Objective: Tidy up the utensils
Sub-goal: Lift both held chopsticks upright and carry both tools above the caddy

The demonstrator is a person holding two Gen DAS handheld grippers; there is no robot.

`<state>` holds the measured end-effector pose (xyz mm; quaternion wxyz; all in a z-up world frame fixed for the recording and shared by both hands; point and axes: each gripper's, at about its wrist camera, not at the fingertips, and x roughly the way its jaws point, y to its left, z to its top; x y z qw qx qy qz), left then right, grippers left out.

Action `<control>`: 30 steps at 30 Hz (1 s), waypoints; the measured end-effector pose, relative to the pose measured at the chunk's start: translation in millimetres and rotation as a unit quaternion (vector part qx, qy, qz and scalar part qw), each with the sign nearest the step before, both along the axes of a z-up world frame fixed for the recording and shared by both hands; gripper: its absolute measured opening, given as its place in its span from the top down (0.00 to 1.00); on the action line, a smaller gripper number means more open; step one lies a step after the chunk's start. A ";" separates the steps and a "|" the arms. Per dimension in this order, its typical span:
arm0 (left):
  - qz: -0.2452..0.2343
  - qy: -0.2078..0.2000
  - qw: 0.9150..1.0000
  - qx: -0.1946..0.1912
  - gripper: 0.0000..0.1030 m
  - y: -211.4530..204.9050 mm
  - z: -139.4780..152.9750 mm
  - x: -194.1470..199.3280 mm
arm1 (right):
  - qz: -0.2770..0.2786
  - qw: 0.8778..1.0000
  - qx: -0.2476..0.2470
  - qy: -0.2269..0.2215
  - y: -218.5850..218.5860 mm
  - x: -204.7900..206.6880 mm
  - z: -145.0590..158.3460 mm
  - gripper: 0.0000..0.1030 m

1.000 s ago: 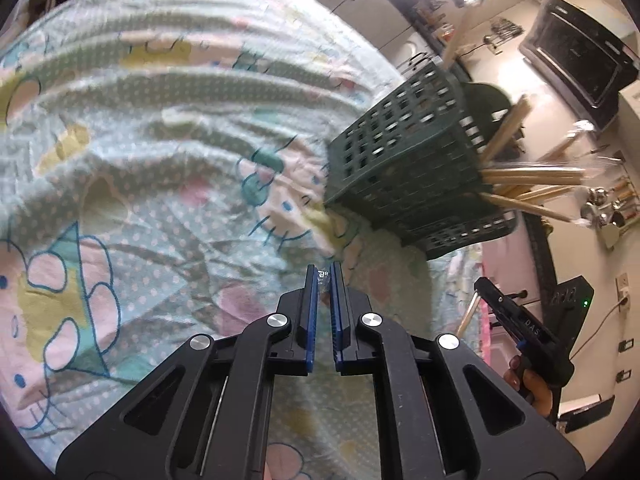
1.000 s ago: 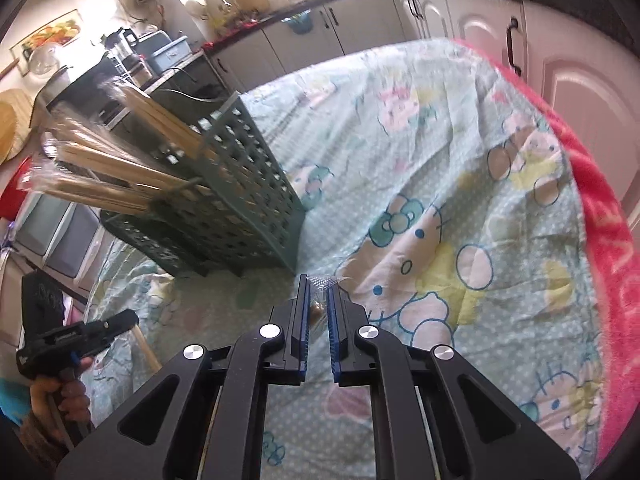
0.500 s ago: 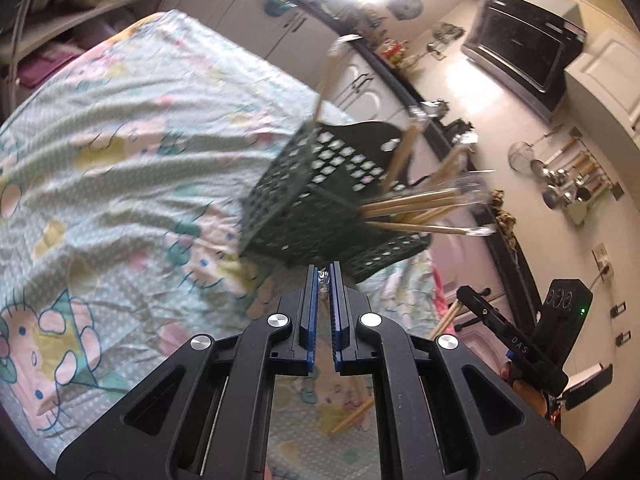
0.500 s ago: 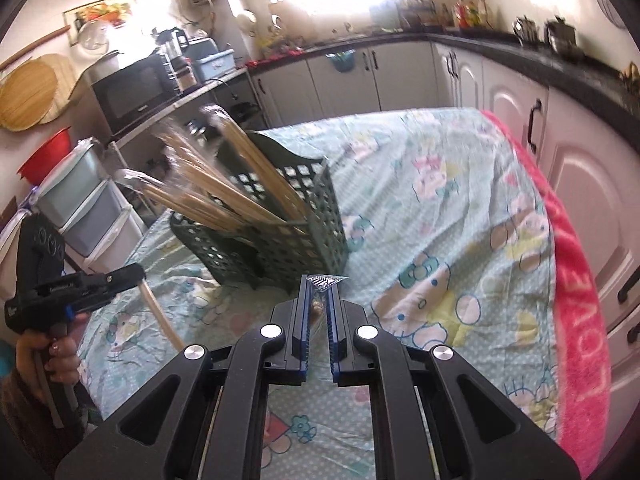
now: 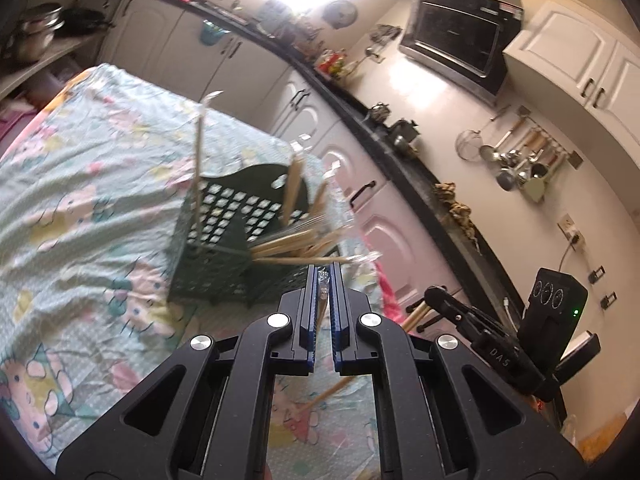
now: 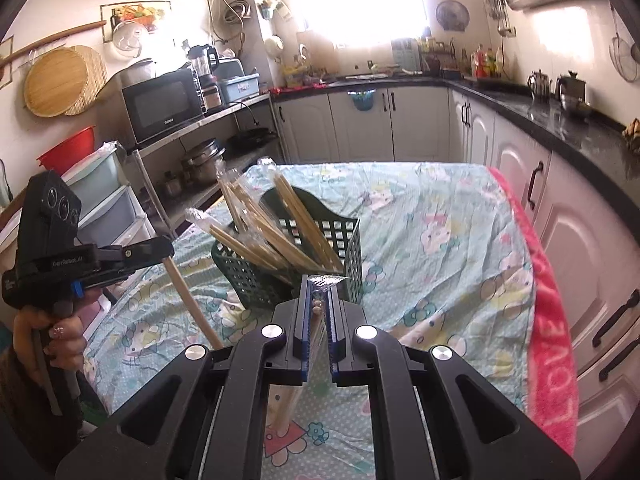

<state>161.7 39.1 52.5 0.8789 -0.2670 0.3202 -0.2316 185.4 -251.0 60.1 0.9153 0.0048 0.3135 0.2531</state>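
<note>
A dark green lattice basket (image 5: 216,268) (image 6: 352,256) stands on the cartoon-print cloth and holds several plastic-wrapped wooden sticks (image 5: 296,240) (image 6: 272,232) leaning out of it. My left gripper (image 5: 323,276) is shut on one wrapped wooden stick (image 5: 332,390), which hangs below the jaws just short of the basket. My right gripper (image 6: 319,284) is shut on another wrapped stick (image 6: 292,400), its crinkled wrapper end poking out above the tips. The right wrist view shows the left gripper (image 6: 160,246) at the left, a hand on its grip and its stick (image 6: 192,304) slanting down.
The cloth-covered table (image 6: 440,240) has a red towel edge (image 6: 552,320) on its right side. White kitchen cabinets (image 6: 520,152) and a dark counter run behind and to the right. Shelves with a microwave (image 6: 160,104) stand at the left.
Both grippers have risen from close above the cloth, each carrying its stick. The views now tilt up, so the basket looks smaller and more of the kitchen shows.
</note>
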 end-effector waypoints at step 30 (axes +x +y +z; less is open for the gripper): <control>0.007 -0.183 0.983 0.020 0.97 5.5 156.5 -15.4 | 0.019 0.985 0.043 -0.164 6.3 -8.0 132.8 0.93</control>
